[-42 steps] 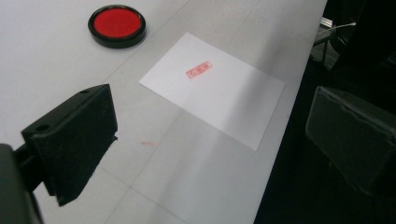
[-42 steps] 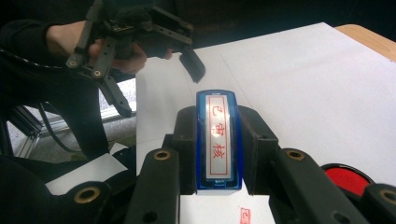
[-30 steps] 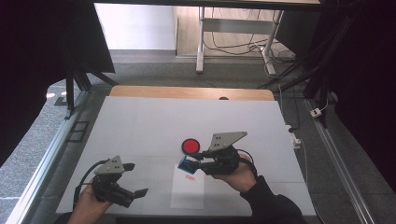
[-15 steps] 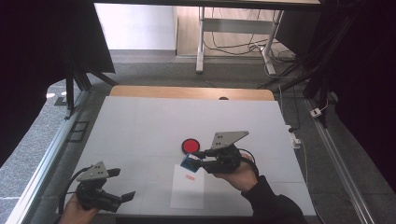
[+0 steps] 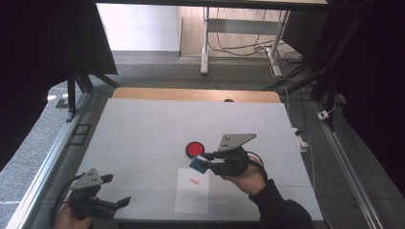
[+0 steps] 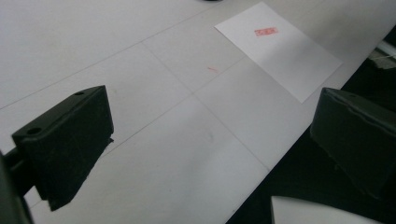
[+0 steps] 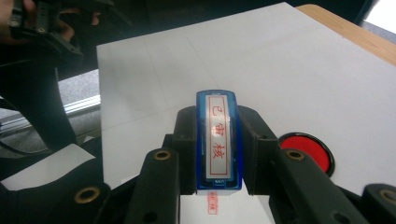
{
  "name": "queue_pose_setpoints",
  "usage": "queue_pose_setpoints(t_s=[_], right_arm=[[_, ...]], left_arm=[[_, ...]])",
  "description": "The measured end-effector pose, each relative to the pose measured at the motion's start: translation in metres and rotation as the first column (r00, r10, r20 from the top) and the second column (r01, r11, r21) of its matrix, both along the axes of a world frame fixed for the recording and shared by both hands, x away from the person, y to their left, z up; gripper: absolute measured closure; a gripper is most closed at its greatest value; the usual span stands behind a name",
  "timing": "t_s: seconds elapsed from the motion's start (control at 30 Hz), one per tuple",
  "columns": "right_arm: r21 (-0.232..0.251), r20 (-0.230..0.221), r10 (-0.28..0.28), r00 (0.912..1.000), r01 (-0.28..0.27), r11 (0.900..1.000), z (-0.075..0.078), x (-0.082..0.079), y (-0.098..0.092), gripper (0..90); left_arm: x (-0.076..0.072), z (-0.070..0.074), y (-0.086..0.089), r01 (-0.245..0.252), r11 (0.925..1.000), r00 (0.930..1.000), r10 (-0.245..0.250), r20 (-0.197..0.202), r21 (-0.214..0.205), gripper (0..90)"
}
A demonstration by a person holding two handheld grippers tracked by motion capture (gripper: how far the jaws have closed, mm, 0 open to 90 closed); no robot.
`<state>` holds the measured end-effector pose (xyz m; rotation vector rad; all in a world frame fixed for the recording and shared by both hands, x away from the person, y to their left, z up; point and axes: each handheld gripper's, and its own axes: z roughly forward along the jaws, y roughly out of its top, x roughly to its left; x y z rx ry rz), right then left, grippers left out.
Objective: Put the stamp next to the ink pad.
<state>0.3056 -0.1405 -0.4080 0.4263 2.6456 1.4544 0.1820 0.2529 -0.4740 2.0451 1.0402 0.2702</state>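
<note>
Stamping looks to be the step in hand, judging by the red mark already printed near the top of the paper sheet [image 5: 192, 191] and the stamp [image 7: 218, 140] clamped in the right gripper [image 5: 206, 161]. In the right gripper view the stamp sits at the centre of the frame, squeezed between the two black jaws, its face with red characters turned up toward the camera. In the high view it hangs just above the sheet's upper edge, with the red ink pad [image 5: 194, 149] close beside it toward the upper left. The next move probably calls for either re-inking on the pad or setting the stamp down. The left gripper [image 5: 117, 191] waits at the lower left of the high view, jaws spread wide and holding nothing, over the white table [image 5: 143, 129].
</note>
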Motion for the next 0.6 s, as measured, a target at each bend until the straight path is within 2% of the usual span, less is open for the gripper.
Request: queue_pose_setpoints(t_s=[0.23, 0.33, 0.6], right_arm=[[-0.014, -0.002, -0.041, 0.9992, 0.041, 0.9991, -0.001, 0.004, -0.008, 70.8], [-0.021, 0.002, -0.062, 0.9981, 0.062, 0.9979, -0.002, 0.007, -0.012, 70.8], [-0.034, 0.010, -0.127, 0.9919, 0.127, 0.9913, -0.005, 0.015, -0.027, 70.8]], left_arm=[[0.000, -0.001, 0.000, -0.007, 1.0000, 0.9999, 0.007, -0.008, -0.003, 0.0], [0.001, -0.001, -0.001, -0.004, 0.9999, 0.9999, 0.004, -0.012, 0.010, 0.0], [0.001, -0.001, -0.002, 0.000, 0.9998, 0.9998, 0.001, -0.020, 0.021, 0.0]])
